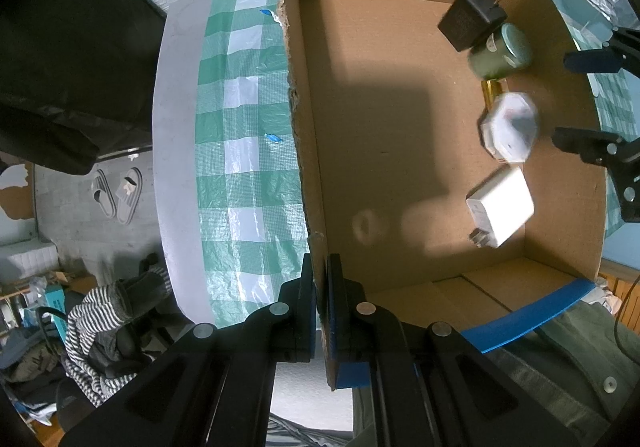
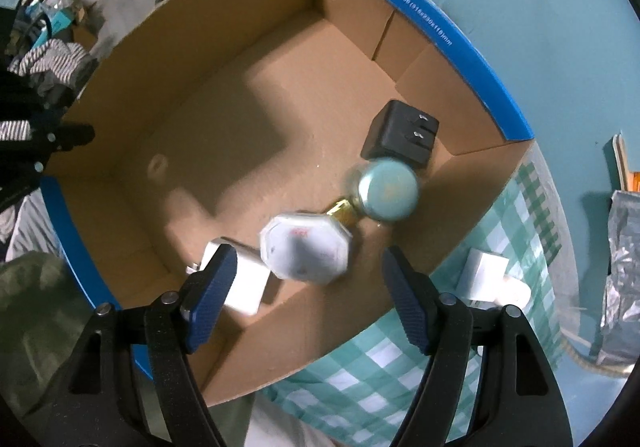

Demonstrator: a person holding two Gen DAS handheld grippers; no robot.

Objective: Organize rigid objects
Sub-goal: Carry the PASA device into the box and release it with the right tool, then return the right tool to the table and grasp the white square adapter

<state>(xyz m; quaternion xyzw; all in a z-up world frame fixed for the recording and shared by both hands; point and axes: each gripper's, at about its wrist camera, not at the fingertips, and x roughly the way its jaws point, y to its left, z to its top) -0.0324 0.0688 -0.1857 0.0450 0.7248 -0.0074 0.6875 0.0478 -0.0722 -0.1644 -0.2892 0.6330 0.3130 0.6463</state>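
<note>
The cardboard box [image 2: 224,95] sits on the table [image 1: 248,151]. Four things line its wall nearest the right tongs [image 2: 304,279]: the plug adapter [image 2: 400,139] towards the far corner, the jar [image 2: 386,189] just beside it, then the octagonal box [image 2: 306,247], then the charger block [image 2: 248,283] nearest the person (its prongs point inward). Outside that wall, another charger [image 2: 486,275] lies on the table. The left tongs [image 1: 322,299] pinch the opposite wall.

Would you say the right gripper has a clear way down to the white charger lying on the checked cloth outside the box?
Probably yes: the right gripper is open, and the white charger lies uncovered on the checked cloth, just past the cardboard box wall.
</note>
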